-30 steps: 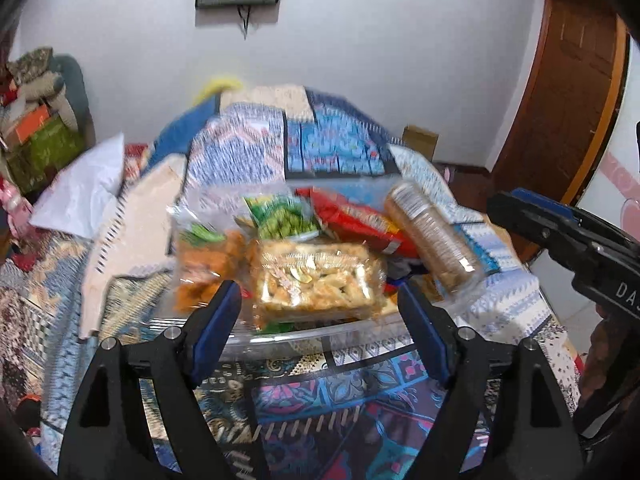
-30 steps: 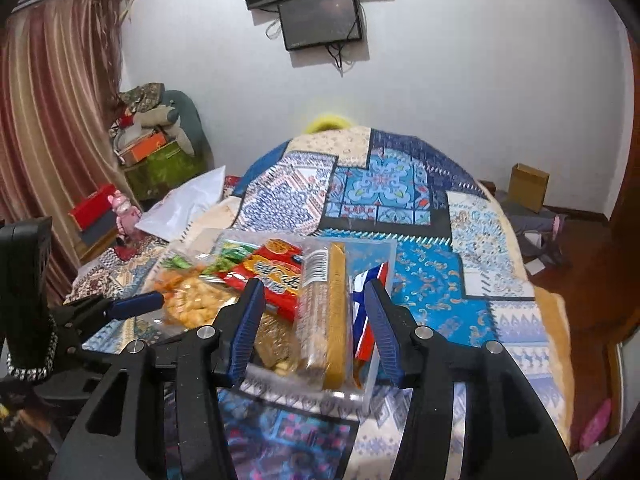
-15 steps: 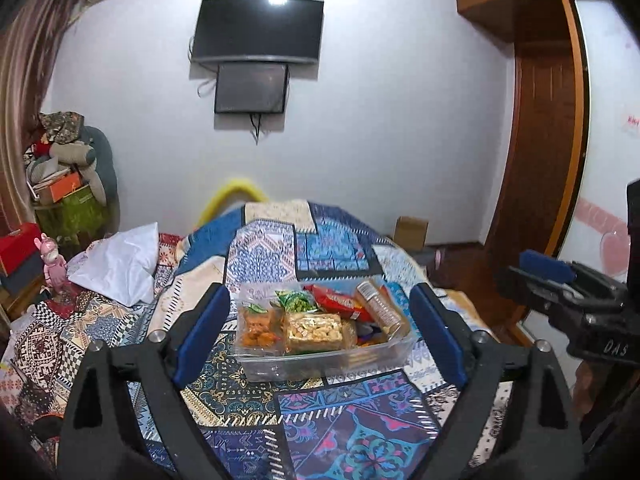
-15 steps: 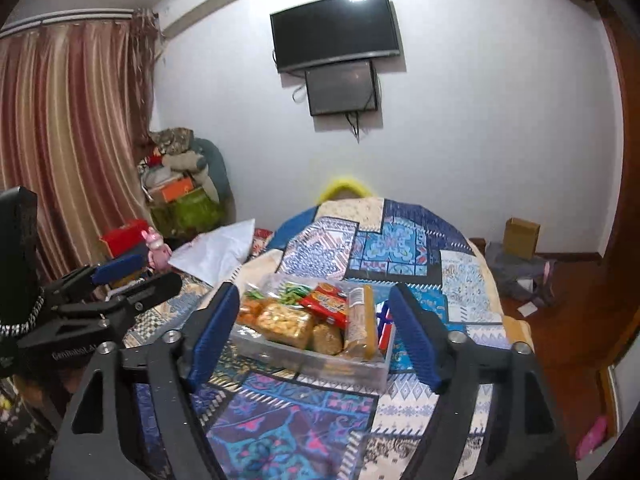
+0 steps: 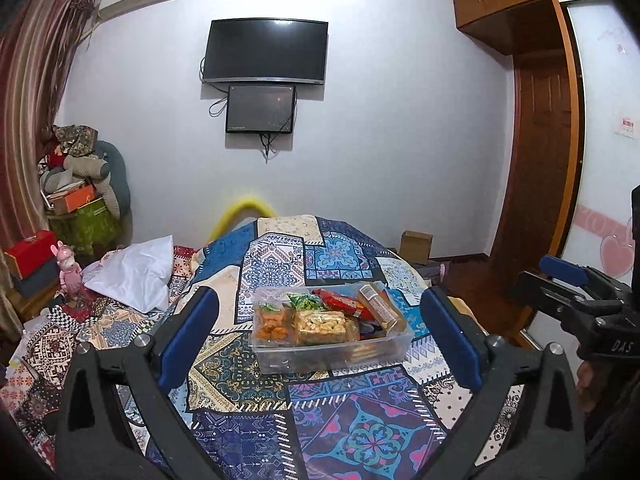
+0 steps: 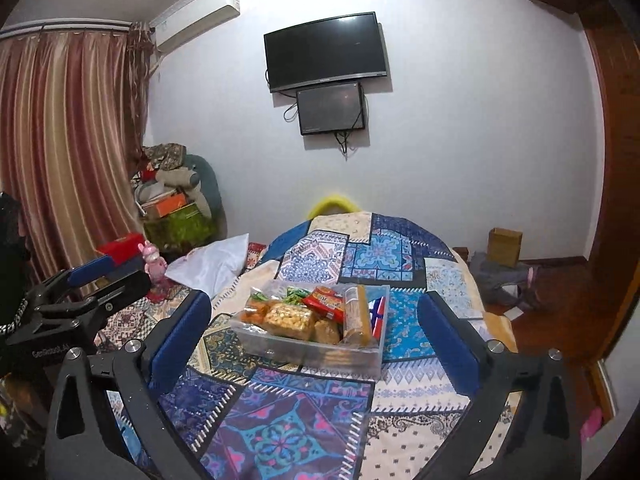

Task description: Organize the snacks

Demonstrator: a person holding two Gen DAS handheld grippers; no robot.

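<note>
Both claws have drawn back from the snack bin since a second ago: the packets that filled each view then now sit small and well ahead, and more of the room shows.

Largest in view is the bed [image 5: 280,360], covered by a patchwork quilt [image 6: 300,420] of blue, purple and cream panels. On the wall beyond hangs a dark television [image 5: 265,51] with a smaller screen [image 5: 260,109] just below it. Striped curtains [image 6: 60,152] stand at the left, beside a heap of boxes and soft things [image 6: 172,200]. A white pillow [image 5: 132,272] lies at the bed's left edge.

A clear plastic bin [image 5: 320,356] rests on the quilt, near the middle of the bed. Inside it the snacks lie packed side by side: a bag of orange pieces [image 5: 272,326] at the left, a pale puffed-snack packet [image 5: 320,324] next to it, a green packet [image 5: 306,302] behind, a red packet [image 5: 344,306], and a sleeve of round biscuits [image 5: 378,308] leaning along the right side.

The left claw [image 5: 320,340] is spread wide, its blue pads [image 5: 188,336] apart and holding nothing. The right claw [image 6: 316,344] is likewise wide apart and bare, short of the bin.
</note>
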